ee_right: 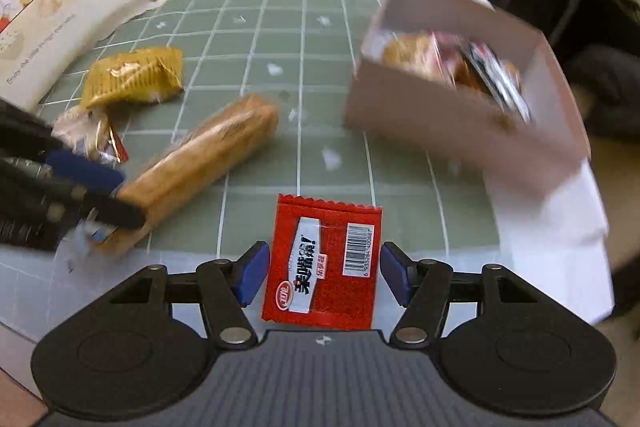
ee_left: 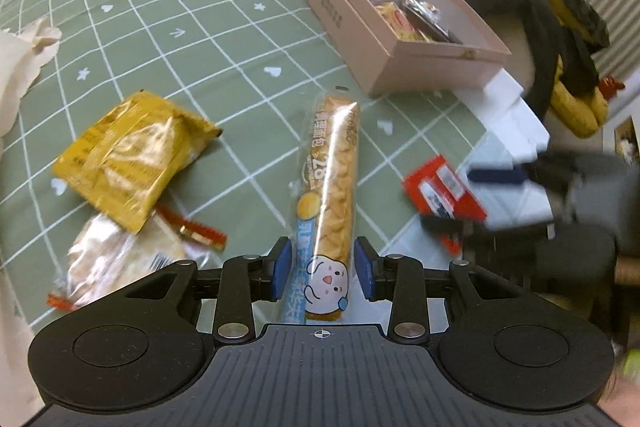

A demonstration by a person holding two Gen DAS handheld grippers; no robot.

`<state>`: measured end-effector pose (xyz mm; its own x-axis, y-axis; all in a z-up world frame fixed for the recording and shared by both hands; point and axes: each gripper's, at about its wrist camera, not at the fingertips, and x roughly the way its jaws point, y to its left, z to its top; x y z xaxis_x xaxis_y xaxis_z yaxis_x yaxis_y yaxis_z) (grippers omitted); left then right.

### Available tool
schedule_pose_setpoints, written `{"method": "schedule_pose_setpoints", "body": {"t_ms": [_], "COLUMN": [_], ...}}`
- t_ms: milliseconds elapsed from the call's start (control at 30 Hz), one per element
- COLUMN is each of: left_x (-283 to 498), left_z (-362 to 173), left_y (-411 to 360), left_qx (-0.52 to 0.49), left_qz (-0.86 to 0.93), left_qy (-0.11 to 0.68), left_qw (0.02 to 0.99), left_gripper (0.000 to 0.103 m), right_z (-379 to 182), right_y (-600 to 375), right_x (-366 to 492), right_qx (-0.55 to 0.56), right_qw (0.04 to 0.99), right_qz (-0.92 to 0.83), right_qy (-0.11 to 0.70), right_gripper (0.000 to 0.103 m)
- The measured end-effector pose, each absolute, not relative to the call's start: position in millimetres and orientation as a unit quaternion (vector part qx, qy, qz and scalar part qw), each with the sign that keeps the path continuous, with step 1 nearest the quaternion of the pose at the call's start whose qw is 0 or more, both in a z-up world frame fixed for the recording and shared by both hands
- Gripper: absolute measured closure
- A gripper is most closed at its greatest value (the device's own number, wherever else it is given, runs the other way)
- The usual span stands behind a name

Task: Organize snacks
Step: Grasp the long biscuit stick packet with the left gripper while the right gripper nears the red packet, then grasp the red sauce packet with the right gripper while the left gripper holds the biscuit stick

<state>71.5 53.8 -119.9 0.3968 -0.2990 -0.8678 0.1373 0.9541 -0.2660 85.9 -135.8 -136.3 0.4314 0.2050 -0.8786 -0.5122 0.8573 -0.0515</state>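
Pink box (ee_left: 360, 39): sitting upper right of the left wrist view, already holding snacks, lying beyond both tools.
Long bread stick packet (ee_left: 334, 187): long axis running straight up the frame from the left gripper (ee_left: 322, 269), whose pads are closing around its near end.
Red sachet (ee_right: 324, 263): lying between the half-open jaws of the right gripper (ee_right: 324, 273), a gap showing at each pad.
Yellow packet (ee_left: 128, 155): resting left, clear of both paths.
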Motion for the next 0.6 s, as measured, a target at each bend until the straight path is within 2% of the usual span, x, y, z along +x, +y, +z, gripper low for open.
{"method": "schedule_pose_setpoints", "body": {"t_ms": [233,500,600], "left_x": [101,131,143], "left_z": [-128,-132,-133], "left_y": [39,26,24], "left_qx": [-0.084,-0.095,-0.105], "left_qz": [-0.124,-0.120,-0.113], "left_qy": [0.528,0.525,0.525], "left_qw": [0.836,0.837,0.837], "left_gripper": [0.063,0.061,0.060], "right_z": [-149,-162,-164], "right_y": [-143,-148,-146], "right_x": [69,51,50], "right_qx": [-0.117,-0.097,-0.098], "right_qw": [0.837,0.848,0.848], "right_qz": [0.195,0.198,0.199], "right_qy": [0.497,0.483,0.481], "right_gripper": [0.032,0.002,0.000]}}
